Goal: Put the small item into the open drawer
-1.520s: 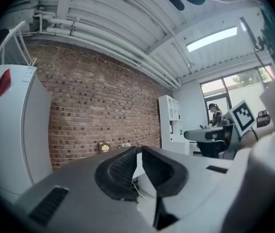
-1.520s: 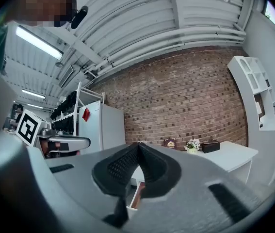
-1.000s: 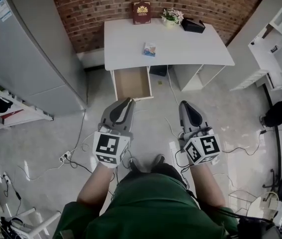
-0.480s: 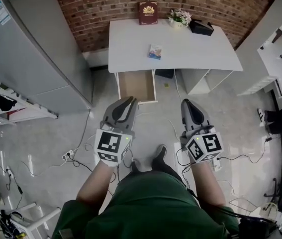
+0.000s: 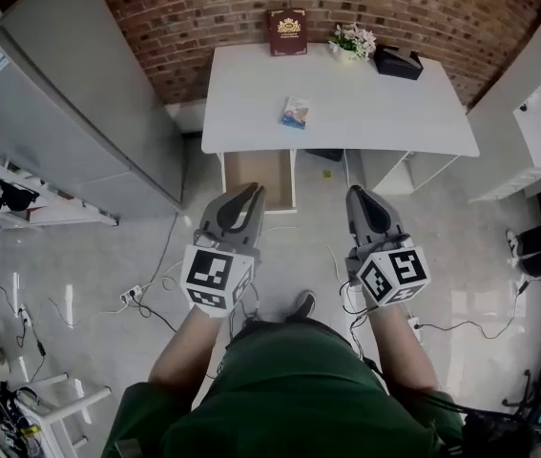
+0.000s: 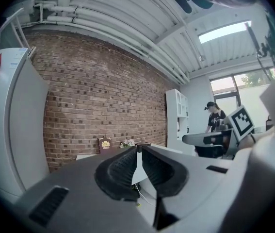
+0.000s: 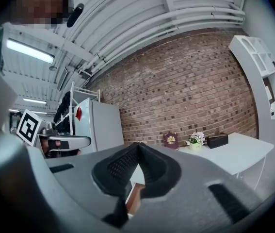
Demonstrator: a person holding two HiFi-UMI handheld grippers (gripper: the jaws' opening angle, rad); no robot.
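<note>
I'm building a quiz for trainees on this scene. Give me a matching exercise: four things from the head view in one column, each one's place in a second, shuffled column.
Things:
1. small item
2. drawer
3. dark red book
4. black box

Places:
A. upright at the desk's back edge, against the brick wall
B. pulled open under the desk's front
C. lying on the desktop, left of middle in the head view
D. back of the desk, beside the flowers

Pairs: 1-C, 2-B, 3-A, 4-D
</note>
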